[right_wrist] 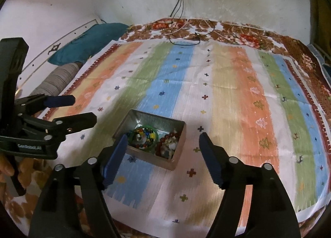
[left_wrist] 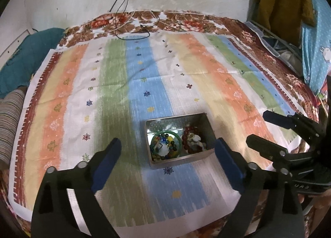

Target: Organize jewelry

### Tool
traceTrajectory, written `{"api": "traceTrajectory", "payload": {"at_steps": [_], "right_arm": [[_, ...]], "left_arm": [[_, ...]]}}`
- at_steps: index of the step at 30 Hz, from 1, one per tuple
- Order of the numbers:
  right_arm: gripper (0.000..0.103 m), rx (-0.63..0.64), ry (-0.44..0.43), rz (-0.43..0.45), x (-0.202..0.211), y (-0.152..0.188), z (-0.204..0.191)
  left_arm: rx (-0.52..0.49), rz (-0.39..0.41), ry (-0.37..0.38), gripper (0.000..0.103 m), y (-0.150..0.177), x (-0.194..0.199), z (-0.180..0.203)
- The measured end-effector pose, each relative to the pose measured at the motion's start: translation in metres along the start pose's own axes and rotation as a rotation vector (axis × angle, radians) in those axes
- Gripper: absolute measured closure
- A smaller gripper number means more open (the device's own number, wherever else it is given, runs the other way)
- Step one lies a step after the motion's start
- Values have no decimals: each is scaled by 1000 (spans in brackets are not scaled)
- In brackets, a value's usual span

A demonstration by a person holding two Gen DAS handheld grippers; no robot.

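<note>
A small metal tin [left_wrist: 201, 120] [right_wrist: 180, 147] sits on the striped cloth, holding jewelry. Inside it a green bangle [left_wrist: 165, 134] [right_wrist: 154, 130] rings multicoloured beads on the left side. A dark red bead bracelet [left_wrist: 187, 134] [right_wrist: 163, 140] with pale pieces fills the right side. My left gripper [left_wrist: 167, 147] hovers open above the tin's near end, nothing between its blue pads. My right gripper [right_wrist: 163, 140] is open too, its left pad over the tin's near corner. Each gripper shows in the other's view: the right gripper [left_wrist: 258, 128], the left gripper [right_wrist: 82, 109].
The striped cloth [left_wrist: 103, 93] [right_wrist: 227, 93] covers a floral bedspread [left_wrist: 186, 22]. Charger cables [left_wrist: 132, 29] [right_wrist: 186, 33] trail from a wall socket onto the far edge. A teal pillow [right_wrist: 89, 41] and a striped cushion [right_wrist: 55, 80] lie at the left. Hanging clothes [left_wrist: 283, 0] are at the right.
</note>
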State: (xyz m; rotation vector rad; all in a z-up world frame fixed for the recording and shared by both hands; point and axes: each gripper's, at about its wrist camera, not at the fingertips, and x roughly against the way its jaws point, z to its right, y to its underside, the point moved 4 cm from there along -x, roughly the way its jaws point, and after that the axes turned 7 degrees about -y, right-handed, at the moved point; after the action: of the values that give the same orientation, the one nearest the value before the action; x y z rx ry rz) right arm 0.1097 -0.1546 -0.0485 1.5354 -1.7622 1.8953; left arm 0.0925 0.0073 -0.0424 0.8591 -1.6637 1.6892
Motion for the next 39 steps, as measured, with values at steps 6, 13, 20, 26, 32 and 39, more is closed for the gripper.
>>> {"api": "traceTrajectory", "payload": {"at_steps": [6, 13, 20, 26, 32, 39], "right_arm": [[19, 1, -18, 18, 11, 10, 0], [15, -7, -38, 50, 23, 15, 1], [13, -8, -43, 66, 31, 21, 2], [13, -12, -48, 73, 35, 24, 3], [13, -9, -55, 65, 35, 25, 2], [13, -11, -62, 61, 35, 26, 1]], "left_arm": [[-15, 24, -26, 6, 11, 10, 1], [-15, 44, -51, 6, 21, 21, 1], [-9, 68, -64, 6, 28, 29, 5], [-16, 80, -63, 6, 34, 34, 8], [-34, 89, -74, 6, 39, 38, 14], [-46, 109, -74, 6, 41, 41, 16]]}}
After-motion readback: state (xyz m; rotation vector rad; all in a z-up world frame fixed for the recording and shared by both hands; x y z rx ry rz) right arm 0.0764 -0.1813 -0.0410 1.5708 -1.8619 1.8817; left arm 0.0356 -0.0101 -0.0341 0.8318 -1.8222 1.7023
